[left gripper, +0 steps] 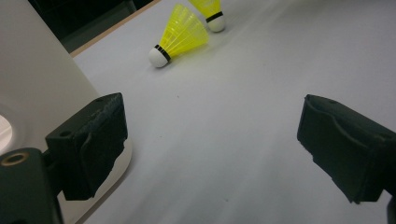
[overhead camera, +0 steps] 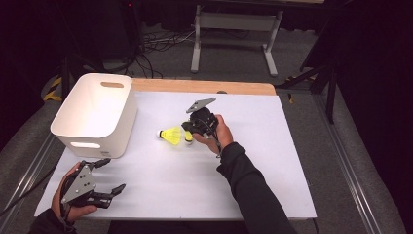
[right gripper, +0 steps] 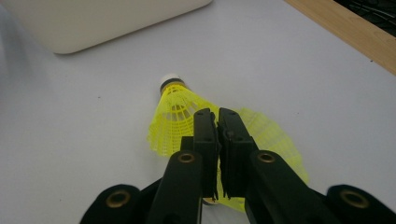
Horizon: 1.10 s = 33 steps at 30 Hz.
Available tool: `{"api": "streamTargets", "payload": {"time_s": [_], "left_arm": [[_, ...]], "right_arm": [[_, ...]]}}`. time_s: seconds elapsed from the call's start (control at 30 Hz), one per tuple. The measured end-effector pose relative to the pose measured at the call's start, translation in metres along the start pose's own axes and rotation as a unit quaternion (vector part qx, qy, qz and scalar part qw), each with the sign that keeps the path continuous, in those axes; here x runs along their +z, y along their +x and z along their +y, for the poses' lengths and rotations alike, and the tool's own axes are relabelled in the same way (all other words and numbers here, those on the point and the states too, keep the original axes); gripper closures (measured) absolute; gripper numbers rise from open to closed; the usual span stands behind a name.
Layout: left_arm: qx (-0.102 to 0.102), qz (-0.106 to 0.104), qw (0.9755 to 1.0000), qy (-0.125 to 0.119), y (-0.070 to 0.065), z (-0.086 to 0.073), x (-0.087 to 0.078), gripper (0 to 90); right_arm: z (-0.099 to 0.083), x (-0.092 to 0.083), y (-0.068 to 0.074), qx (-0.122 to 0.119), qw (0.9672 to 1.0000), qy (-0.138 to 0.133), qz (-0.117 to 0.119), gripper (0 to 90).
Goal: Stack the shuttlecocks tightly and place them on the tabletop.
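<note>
Two yellow shuttlecocks with white corks are at the table's middle. One shuttlecock [overhead camera: 170, 134] [left gripper: 180, 37] [right gripper: 175, 116] lies on its side, cork toward the white bin. My right gripper [overhead camera: 187, 127] [right gripper: 217, 116] is shut, its jaws pinching the net skirt of the second shuttlecock [overhead camera: 188, 138] [left gripper: 212, 9] [right gripper: 273, 140], which hangs cork-down just beside the first. My left gripper [overhead camera: 113, 174] [left gripper: 210, 135] rests at the near left corner, jaws wide open with nothing between them, pointing toward the shuttlecocks.
A white bin [overhead camera: 92, 112] [left gripper: 37, 84] [right gripper: 93, 23] with handle slots stands at the left, right beside my left gripper. A wooden strip [overhead camera: 204, 87] edges the white table [overhead camera: 272, 161] at the far side. Cables and a metal frame lie on the floor beyond.
</note>
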State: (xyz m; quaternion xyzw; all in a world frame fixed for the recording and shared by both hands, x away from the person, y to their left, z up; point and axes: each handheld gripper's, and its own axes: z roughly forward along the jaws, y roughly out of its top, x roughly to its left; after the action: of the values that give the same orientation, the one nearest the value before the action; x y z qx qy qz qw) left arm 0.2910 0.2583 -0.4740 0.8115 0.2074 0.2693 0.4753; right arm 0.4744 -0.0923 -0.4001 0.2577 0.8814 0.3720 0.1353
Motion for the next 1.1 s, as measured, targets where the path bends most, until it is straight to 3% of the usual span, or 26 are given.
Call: {"api": "streamTargets", "payload": {"time_s": [0.43, 0.73, 1.1], "left_arm": [[-0.001, -0.005, 1.0, 0.008, 0.0, -0.001, 0.002, 8.7], [-0.002, -0.01, 0.9998, 0.015, 0.0, -0.001, 0.004, 8.2], [0.001, -0.016, 0.9996, 0.021, -0.001, -0.001, 0.006, 8.0]], "right_arm": [[-0.018, -0.013, -0.016, 0.007, 0.9984, 0.051, -0.025, 78.9], [-0.04, -0.02, -0.021, 0.003, 0.9949, 0.101, -0.009, 72.5], [-0.055, -0.018, -0.022, 0.002, 0.9912, 0.131, 0.018, 73.8]]}}
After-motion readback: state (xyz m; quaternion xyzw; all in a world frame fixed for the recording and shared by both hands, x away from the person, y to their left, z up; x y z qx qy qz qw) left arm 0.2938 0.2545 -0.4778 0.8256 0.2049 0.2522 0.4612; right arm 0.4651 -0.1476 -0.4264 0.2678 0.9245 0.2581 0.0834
